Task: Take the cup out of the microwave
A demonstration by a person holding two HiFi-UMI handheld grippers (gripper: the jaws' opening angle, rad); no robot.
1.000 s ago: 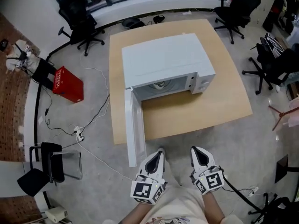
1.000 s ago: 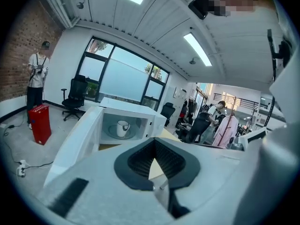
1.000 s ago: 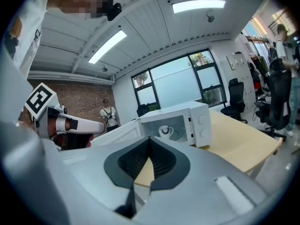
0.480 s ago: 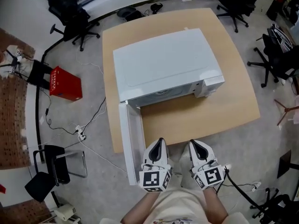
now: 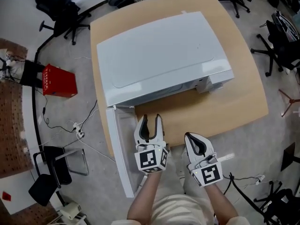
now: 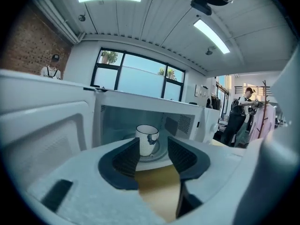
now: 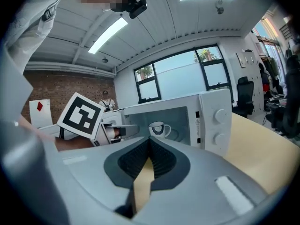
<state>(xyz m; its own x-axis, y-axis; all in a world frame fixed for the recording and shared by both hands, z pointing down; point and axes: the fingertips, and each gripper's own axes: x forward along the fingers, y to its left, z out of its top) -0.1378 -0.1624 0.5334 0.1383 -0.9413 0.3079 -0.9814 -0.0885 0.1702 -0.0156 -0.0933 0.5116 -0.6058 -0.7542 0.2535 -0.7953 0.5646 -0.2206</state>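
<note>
The white microwave (image 5: 164,55) stands on the wooden table (image 5: 206,111), its door (image 5: 119,149) swung open to the left. In the head view the cavity is hidden under the microwave's top. A white cup (image 6: 146,139) with a dark pattern stands upright on the turntable inside; the right gripper view also shows the cup (image 7: 159,129). My left gripper (image 5: 150,122) points at the opening, well short of the cup, its jaws opening with nothing between them (image 6: 153,146). My right gripper (image 5: 196,140) hovers at the table's front edge, shut and empty (image 7: 150,143).
Office chairs (image 5: 61,8) stand around the table, and another chair (image 5: 283,46) is at the right. A red box (image 5: 58,81) and cables (image 5: 77,130) lie on the floor at the left. People stand in the background (image 6: 243,111).
Both grippers have moved forward toward the microwave's opening, the left further. The left gripper's jaws have parted. The right gripper stays shut.
</note>
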